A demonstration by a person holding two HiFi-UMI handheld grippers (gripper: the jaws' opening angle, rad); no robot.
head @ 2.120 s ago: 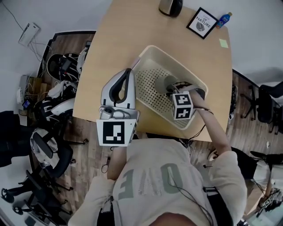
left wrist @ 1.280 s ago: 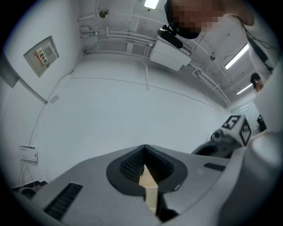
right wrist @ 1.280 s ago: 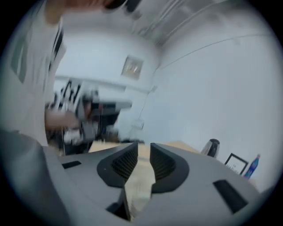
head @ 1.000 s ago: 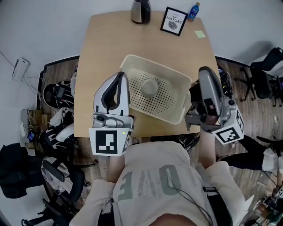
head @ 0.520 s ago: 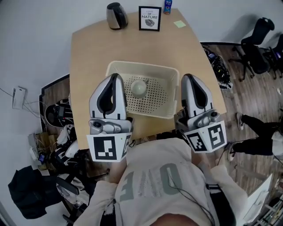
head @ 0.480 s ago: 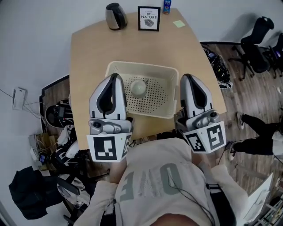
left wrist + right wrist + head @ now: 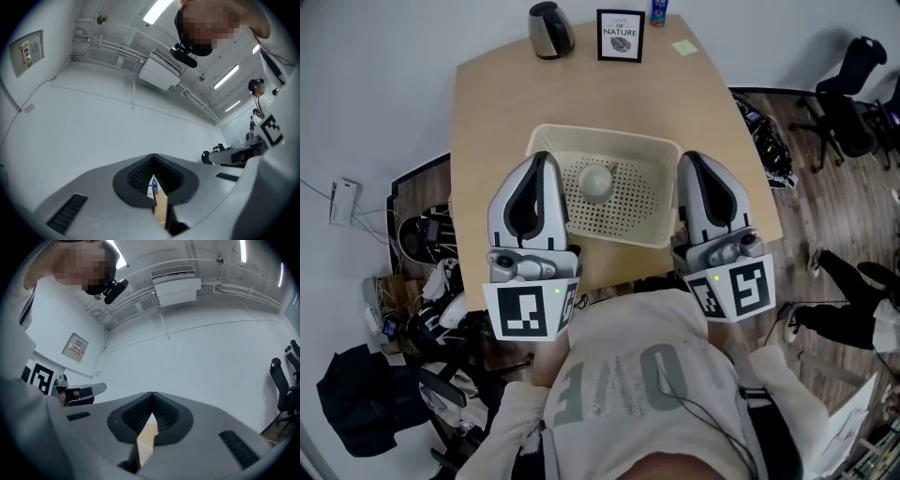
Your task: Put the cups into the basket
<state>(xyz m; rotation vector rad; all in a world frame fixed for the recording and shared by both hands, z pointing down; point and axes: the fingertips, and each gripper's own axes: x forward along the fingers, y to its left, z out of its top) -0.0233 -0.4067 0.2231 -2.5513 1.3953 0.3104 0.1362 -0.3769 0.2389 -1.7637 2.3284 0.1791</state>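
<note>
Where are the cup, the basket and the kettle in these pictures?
Cup (image 7: 598,180): head view, middle of the cup.
Basket (image 7: 602,134): head view, far rim.
Kettle (image 7: 549,28): head view, its body.

Cup (image 7: 598,180) in basket (image 7: 546,142); kettle (image 7: 549,29) behind.

The left gripper (image 7: 153,161), fingers (image 7: 133,176) closed together, faces a white wall (image 7: 117,126).
</note>
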